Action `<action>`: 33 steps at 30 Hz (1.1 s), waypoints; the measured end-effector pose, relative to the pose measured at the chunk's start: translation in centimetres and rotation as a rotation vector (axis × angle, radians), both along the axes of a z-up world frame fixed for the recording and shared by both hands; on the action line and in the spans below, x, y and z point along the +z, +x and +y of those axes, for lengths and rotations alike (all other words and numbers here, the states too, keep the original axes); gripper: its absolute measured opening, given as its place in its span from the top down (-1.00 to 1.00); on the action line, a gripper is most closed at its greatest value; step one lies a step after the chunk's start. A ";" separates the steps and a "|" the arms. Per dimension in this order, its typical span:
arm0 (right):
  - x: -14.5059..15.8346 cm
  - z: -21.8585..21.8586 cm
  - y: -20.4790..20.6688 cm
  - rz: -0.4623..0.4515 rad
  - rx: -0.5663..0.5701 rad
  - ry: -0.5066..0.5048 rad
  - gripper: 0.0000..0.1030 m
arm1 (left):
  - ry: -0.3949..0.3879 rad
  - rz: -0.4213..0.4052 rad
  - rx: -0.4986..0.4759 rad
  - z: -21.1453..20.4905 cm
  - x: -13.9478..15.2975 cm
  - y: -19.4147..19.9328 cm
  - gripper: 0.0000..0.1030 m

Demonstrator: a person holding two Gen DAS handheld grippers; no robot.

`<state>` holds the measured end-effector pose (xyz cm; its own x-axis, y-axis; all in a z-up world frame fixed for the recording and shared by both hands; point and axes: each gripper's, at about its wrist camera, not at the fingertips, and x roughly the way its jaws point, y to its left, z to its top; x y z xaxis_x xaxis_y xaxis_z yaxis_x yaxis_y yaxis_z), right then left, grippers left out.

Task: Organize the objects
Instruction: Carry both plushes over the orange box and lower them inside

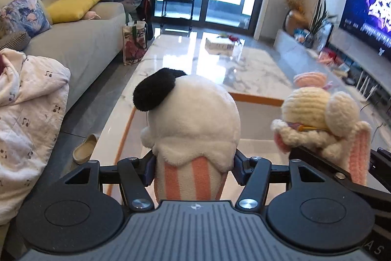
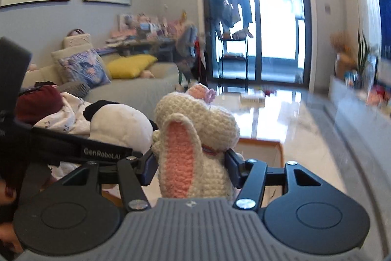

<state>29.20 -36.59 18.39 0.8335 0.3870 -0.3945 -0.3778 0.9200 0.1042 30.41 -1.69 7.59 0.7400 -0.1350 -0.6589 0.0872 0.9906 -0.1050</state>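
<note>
My left gripper (image 1: 194,169) is shut on a white plush dog (image 1: 193,119) with a black ear and an orange-striped lower body, held upright above the marble coffee table (image 1: 256,70). Beside it to the right hangs a cream crocheted rabbit (image 1: 317,121) with pink-lined ears. In the right wrist view my right gripper (image 2: 191,169) is shut on that crocheted rabbit (image 2: 195,138), one ear drooping toward the camera. The plush dog (image 2: 119,126) and the left gripper's black arm show to its left.
A grey sofa (image 1: 80,40) with a yellow cushion (image 1: 73,6) and a printed blanket (image 1: 29,114) runs along the left. A box with an orange rim (image 1: 256,102) lies below the toys. A small carton (image 1: 220,44) rests far down the table. A slipper (image 1: 85,148) lies on the floor; a TV (image 1: 369,14) is on the right.
</note>
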 end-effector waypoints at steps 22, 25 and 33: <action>-6.8 2.7 10.0 0.395 -0.038 -0.209 -0.16 | 0.134 0.195 -0.045 -2.4 -4.4 4.8 -0.35; -7.7 2.5 10.2 0.438 -0.044 -0.220 -0.16 | 0.132 0.233 -0.037 -2.2 -4.5 5.2 -0.36; -8.3 2.7 10.4 0.517 -0.046 -0.221 -0.21 | 0.116 0.406 -0.031 -1.6 -6.2 6.2 -0.37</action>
<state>39.61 -33.92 10.10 0.5238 0.2166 -0.8238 -0.2882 0.9552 0.0679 36.63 -3.25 1.44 0.4142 -0.0610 -0.9082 0.0919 0.9955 -0.0249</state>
